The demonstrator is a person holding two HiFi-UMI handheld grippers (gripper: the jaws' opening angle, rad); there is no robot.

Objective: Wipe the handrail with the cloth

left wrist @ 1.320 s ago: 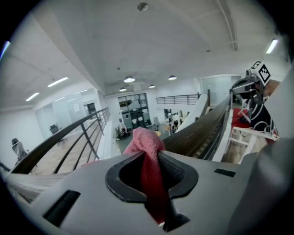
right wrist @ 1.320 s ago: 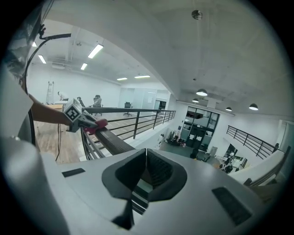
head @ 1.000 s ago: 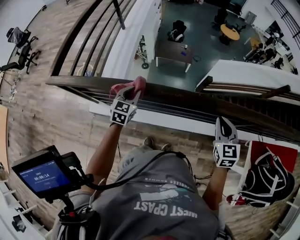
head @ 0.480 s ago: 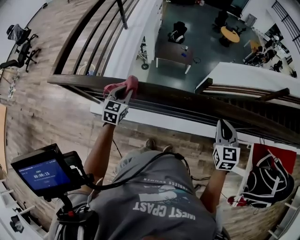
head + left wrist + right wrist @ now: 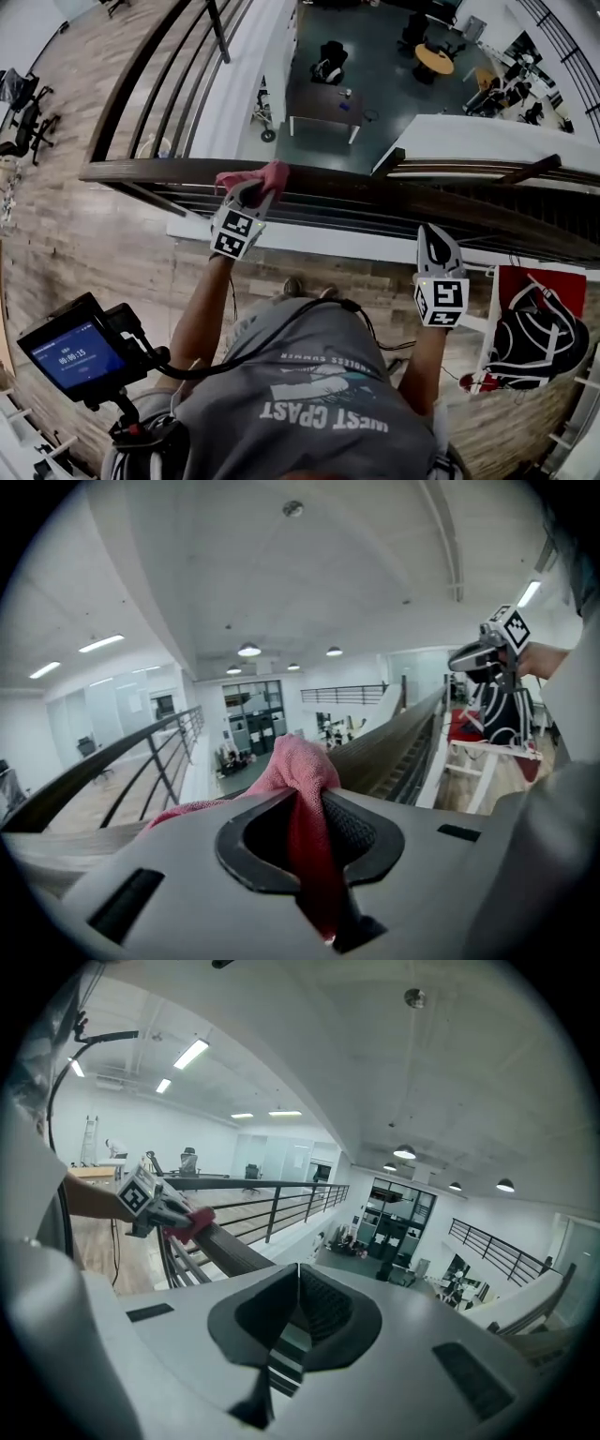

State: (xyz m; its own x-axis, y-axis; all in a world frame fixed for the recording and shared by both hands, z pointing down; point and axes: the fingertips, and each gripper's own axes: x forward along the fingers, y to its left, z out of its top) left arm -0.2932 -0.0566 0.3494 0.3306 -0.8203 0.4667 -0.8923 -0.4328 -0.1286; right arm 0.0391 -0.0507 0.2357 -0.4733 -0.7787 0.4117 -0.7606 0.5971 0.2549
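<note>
Cloth (image 5: 272,173), pink, pinched in left tool (image 5: 251,192) on handrail (image 5: 375,192); right tool (image 5: 433,234) with jaws together, empty.

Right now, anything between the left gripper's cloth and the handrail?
Nothing visible. The left gripper is shut on the pink cloth, and that cloth already lies on top of the handrail. The right gripper, shut and empty, is farther along, away from the cloth.

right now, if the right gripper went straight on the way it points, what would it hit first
Probably the handrail: the right gripper points at it from close by. Depth is unclear, so it might pass just under it instead.
</note>
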